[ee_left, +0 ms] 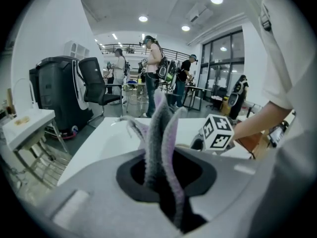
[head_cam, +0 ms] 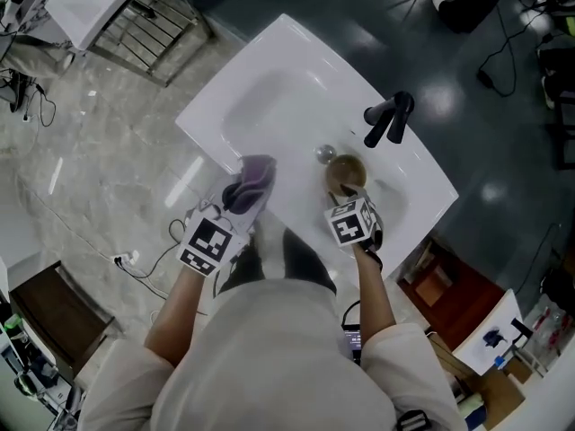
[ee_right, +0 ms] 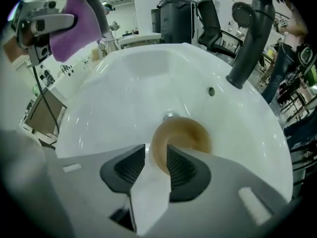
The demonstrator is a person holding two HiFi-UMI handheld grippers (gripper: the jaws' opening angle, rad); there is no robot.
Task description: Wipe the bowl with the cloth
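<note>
Bowl: the brown bowl (head_cam: pixel 347 172) is sitting low in the white sink (head_cam: pixel 287 97), just near and right of the drain (head_cam: pixel 324 153), with its open mouth showing to the head view.

Bowl rim: the near edge of the rim is standing between the right gripper's jaws; whether the bowl is resting flat or tipping cannot be told.

Right gripper: the right gripper (head_cam: pixel 345 192) is pointing steeply down from the near side with its jaws spread wide. One pad is lying against the rim and the other is showing a gap, so it is straddling the bowl, not clamping it.

Cloth: the purple cloth (head_cam: pixel 254 176) is hanging to the bowl's left, above the basin's left slope and clear of the bowl.

Left gripper: the left gripper (head_cam: pixel 243 196) is pinching the cloth, with folds sticking out past its closed jaws.

Faucet: the black faucet (head_cam: pixel 388 119) is standing on the far right.

Deciding relation: the cloth needs to travel rightward to reach the bowl's mouth, and the left gripper is carrying it.
</note>
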